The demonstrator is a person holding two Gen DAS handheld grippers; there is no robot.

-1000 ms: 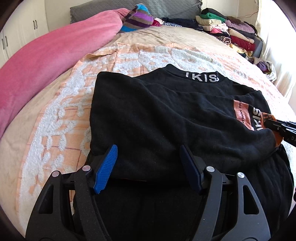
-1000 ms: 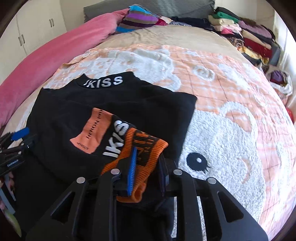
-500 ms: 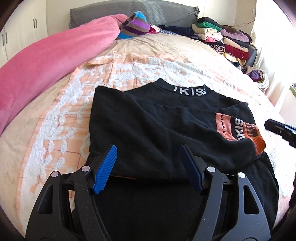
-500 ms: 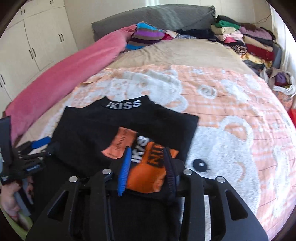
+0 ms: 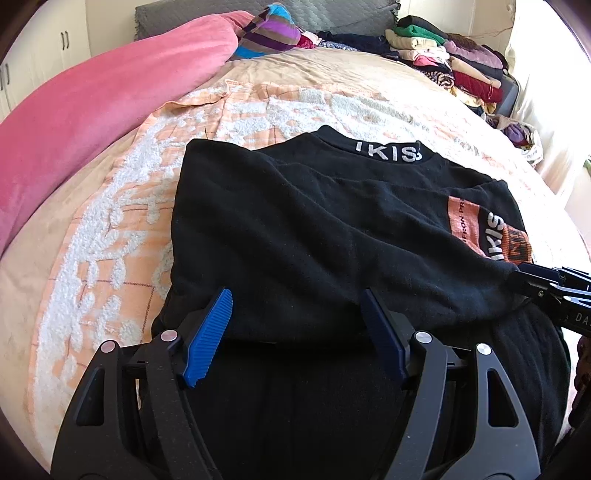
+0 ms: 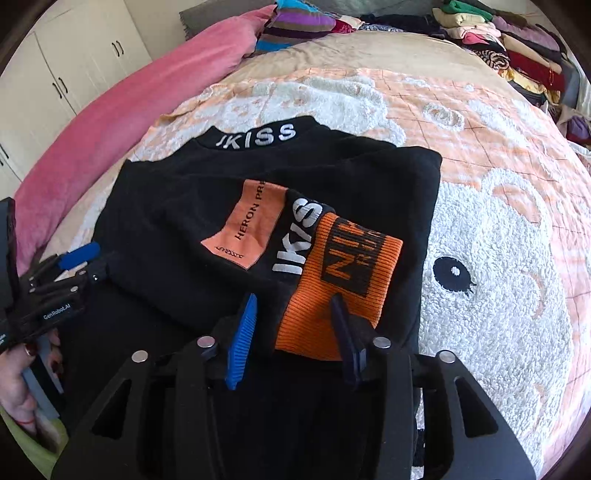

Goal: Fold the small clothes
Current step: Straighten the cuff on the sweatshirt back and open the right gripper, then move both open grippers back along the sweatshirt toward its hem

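A black sweatshirt (image 5: 295, 229) with a white-lettered collar lies on the bed, its sleeves folded across the body. It also shows in the right wrist view (image 6: 177, 206). An orange cuff (image 6: 340, 280) with black lettering rests on top at the sweatshirt's right side. My left gripper (image 5: 295, 314) is open, its jaws wide apart at the sweatshirt's near fold edge. My right gripper (image 6: 293, 314) is open, with the near end of the orange cuff between its jaws. The right gripper also shows at the right edge of the left wrist view (image 5: 554, 284).
An orange and white bear blanket (image 6: 498, 229) covers the bed. A pink duvet (image 5: 74, 118) lies along the left. A striped garment (image 5: 269, 33) and stacks of folded clothes (image 5: 454, 62) sit at the back. White cupboards (image 6: 74, 66) stand at the left.
Both grippers dropped back toward the sweatshirt after lifting away. The right gripper's jaws, narrow around the cuff one second ago, now stand wider. The sweatshirt has not moved.
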